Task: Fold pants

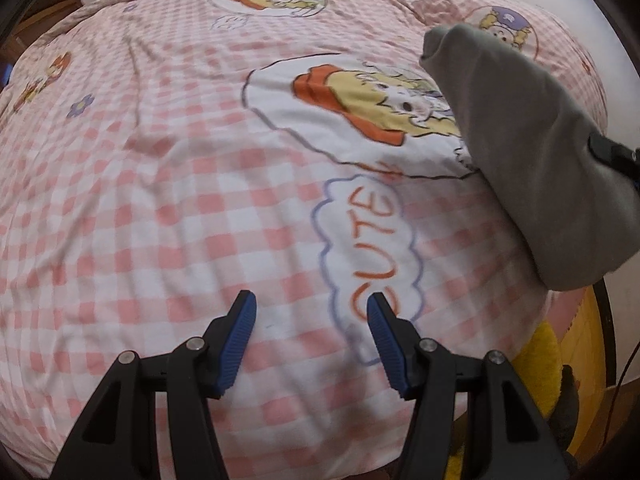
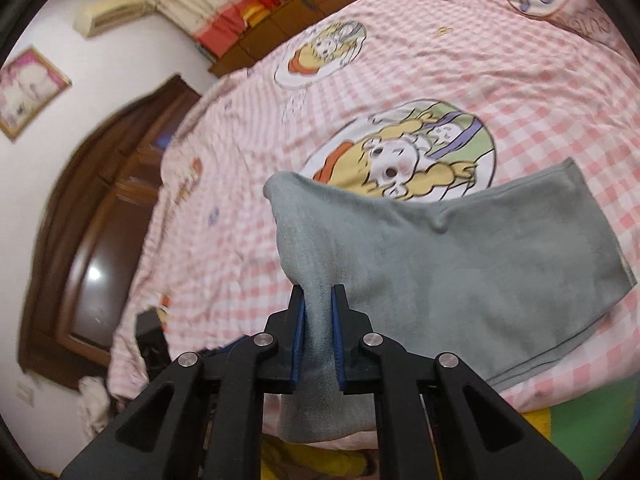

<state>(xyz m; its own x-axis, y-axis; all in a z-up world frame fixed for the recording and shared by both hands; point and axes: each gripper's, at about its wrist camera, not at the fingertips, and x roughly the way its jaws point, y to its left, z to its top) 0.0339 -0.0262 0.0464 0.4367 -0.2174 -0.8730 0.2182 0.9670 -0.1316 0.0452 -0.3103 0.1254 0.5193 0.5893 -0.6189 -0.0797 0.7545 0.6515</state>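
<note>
Grey pants hanging folded from the right gripper over the bed; left gripper wide and holding nothing.

The grey pants are hanging doubled over above the near edge of the pink checked duvet, their lower fold lying on the cover near the bed's edge and one upper corner standing free. The right gripper is clamping a bunched edge of the fabric between its blue pads, jaws narrowed onto the cloth. In the left wrist view the same pants are draping at the right side, with a black part of the right gripper showing against them. The left gripper is hovering over the duvet beside the printed "CUTE" cloud, jaws spread wide, gripping nothing. A dark wooden headboard is bordering the bed at the left of the right wrist view.
</note>
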